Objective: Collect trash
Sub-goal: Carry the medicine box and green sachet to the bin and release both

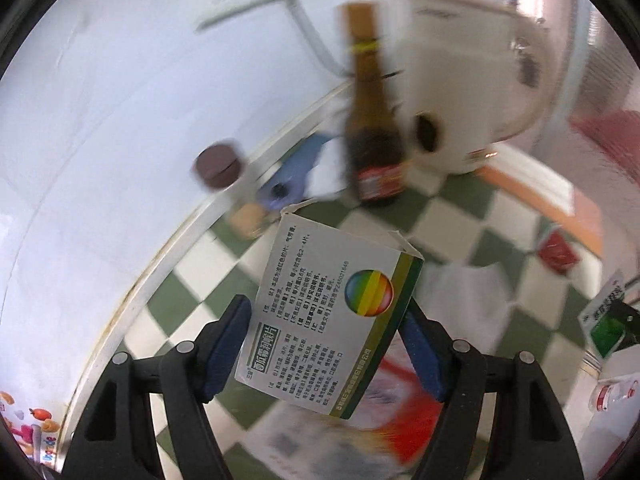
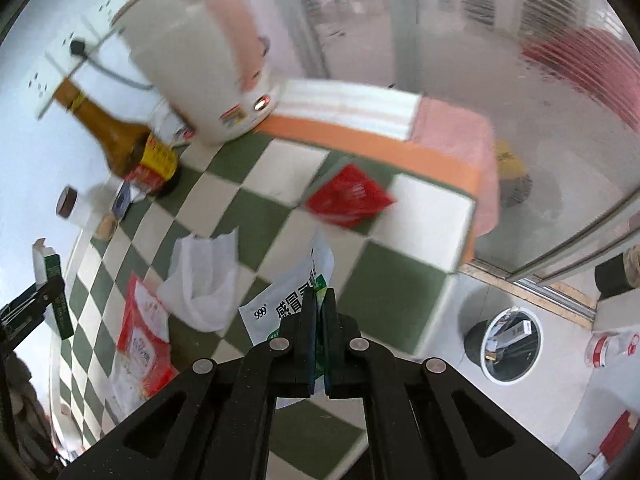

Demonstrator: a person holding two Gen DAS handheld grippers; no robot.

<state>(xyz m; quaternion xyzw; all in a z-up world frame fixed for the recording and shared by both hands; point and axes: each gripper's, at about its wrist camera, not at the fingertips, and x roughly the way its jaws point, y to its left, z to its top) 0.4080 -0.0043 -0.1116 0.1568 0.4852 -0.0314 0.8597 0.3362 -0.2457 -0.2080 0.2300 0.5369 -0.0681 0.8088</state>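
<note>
The left gripper (image 1: pixel 324 340) clamps a white and green medicine box (image 1: pixel 328 320) between its blue pads (image 1: pixel 226 344), fingers spread just to the box's width. The box is tilted, its open end pointing away, and is lifted above the green and white checked tablecloth (image 1: pixel 448 216). In the right wrist view the same box (image 2: pixel 52 292) shows at the far left edge, held off the table.

The right gripper (image 2: pixel 319 344) has its fingers almost fully closed, pinching a white and green sachet (image 2: pixel 296 292) printed 999, which hangs over the near edge of the table.

On the cloth to the left of the sachet lie a crumpled white bag (image 2: pixel 204 280) and a red and white packet (image 2: pixel 140 336). A red wrapper (image 2: pixel 348 196) lies farther off, near an orange and white towel (image 2: pixel 360 108). At the far side stand a brown bottle (image 2: pixel 120 136) and a white cooker (image 2: pixel 200 52).

On the floor to the right, below the table edge, sits a black bin (image 2: pixel 508 344) with boxes inside.
</note>
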